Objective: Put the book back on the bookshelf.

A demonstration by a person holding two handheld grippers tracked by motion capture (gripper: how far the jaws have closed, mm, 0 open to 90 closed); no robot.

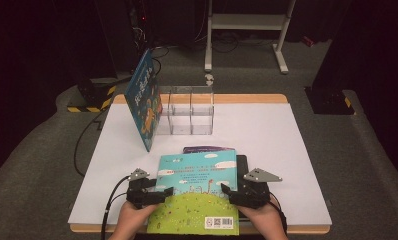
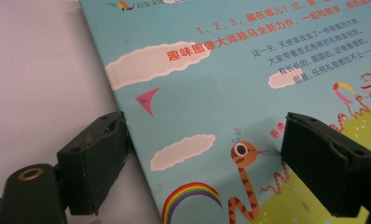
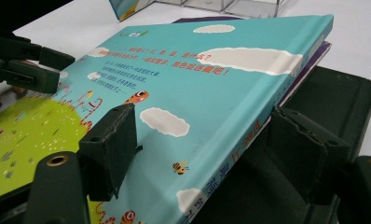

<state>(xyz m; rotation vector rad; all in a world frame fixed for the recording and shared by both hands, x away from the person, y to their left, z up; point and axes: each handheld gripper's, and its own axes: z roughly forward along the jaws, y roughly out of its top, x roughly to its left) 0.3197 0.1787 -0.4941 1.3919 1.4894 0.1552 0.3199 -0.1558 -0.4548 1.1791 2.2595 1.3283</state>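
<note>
A picture book [image 1: 197,192] with a blue-sky and green-hill cover lies flat at the table's front centre, on top of a purple book [image 1: 207,149]. My left gripper [image 1: 163,194] is at the book's left edge. In the left gripper view its jaws straddle that edge of the book [image 2: 230,93], one beside it over the table, one over the cover; the gripper [image 2: 207,140] is open. My right gripper [image 1: 228,192] is at the spine side. Its jaws stand wide around the spine of the book [image 3: 211,84], without pressing; the gripper [image 3: 207,126] is open.
A second blue book [image 1: 143,100] stands tilted against a clear compartment box [image 1: 189,112] at the table's back. A black tray [image 3: 333,102] lies under the stacked books. The table's front edge [image 1: 287,229] runs just behind my hands.
</note>
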